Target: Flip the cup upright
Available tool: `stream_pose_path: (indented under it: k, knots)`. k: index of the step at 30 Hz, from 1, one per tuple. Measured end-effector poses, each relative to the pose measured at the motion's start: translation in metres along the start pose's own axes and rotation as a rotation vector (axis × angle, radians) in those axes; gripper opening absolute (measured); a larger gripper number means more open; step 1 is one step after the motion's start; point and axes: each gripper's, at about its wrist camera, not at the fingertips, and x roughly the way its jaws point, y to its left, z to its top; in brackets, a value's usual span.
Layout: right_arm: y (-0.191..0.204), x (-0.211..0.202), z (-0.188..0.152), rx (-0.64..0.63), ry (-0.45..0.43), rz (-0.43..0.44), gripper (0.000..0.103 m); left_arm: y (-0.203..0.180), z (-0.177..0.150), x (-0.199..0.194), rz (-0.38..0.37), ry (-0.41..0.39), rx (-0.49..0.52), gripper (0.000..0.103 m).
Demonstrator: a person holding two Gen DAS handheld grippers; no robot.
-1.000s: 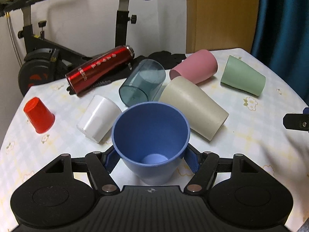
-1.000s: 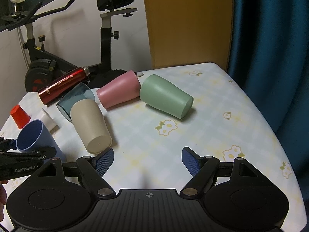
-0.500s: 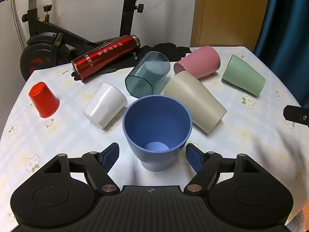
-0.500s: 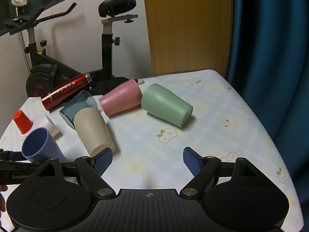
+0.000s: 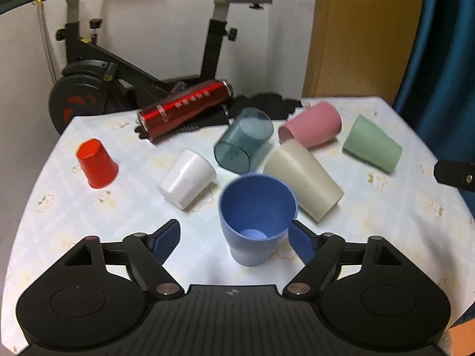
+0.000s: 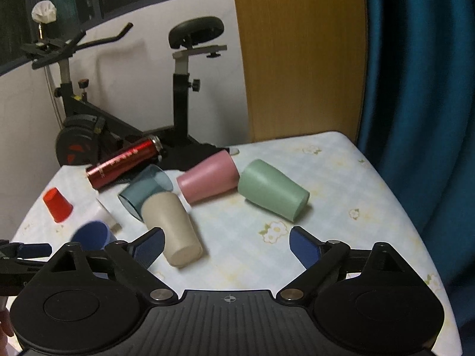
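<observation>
Left wrist view: blue cup [image 5: 257, 207] stands upright at lower centre on the surface [image 5: 386, 222], left claw [image 5: 237, 238] spread wide around it; back straight out, since its right finger [image 5: 301, 244] sits almost against the cup.

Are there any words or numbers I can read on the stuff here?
None can be read.
Red bottle: a row of pale characters runs along its side, too blurred to read.
Left gripper: no lettering can be made out on its arm in the right wrist view.
The cups carry no print.
</observation>
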Motion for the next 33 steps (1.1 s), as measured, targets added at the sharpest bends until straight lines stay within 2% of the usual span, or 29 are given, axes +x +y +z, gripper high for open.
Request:
stream_pose_path:
  k: [5, 8, 15, 20, 22, 26, 33]
  knots:
    - [0.01, -0.024, 0.012, -0.015, -0.05, 0.028, 0.092, 0.006, 0.009, -0.033, 0.009, -0.102, -0.025, 0.1]
    - [0.018, -0.044, 0.02, -0.033, -0.098, 0.044, 0.094, 0.009, 0.015, -0.059, 0.013, -0.182, -0.038, 0.103]
    - [0.036, -0.09, 0.039, -0.074, -0.211, 0.076, 0.096, 0.008, 0.026, -0.123, 0.046, -0.399, -0.053, 0.103]
    - [0.046, -0.115, 0.048, -0.099, -0.265, 0.076, 0.096, -0.001, 0.025, -0.153, 0.097, -0.501, -0.019, 0.103]
    - [0.049, -0.122, 0.05, -0.108, -0.28, 0.07, 0.096, -0.006, 0.025, -0.16, 0.122, -0.528, -0.012, 0.103]
    - [0.05, -0.134, 0.053, -0.117, -0.301, 0.061, 0.096, -0.009, 0.026, -0.167, 0.118, -0.553, -0.016, 0.103]
    - [0.05, -0.138, 0.052, -0.112, -0.311, 0.047, 0.096, -0.006, 0.025, -0.171, 0.111, -0.559, -0.018, 0.103]
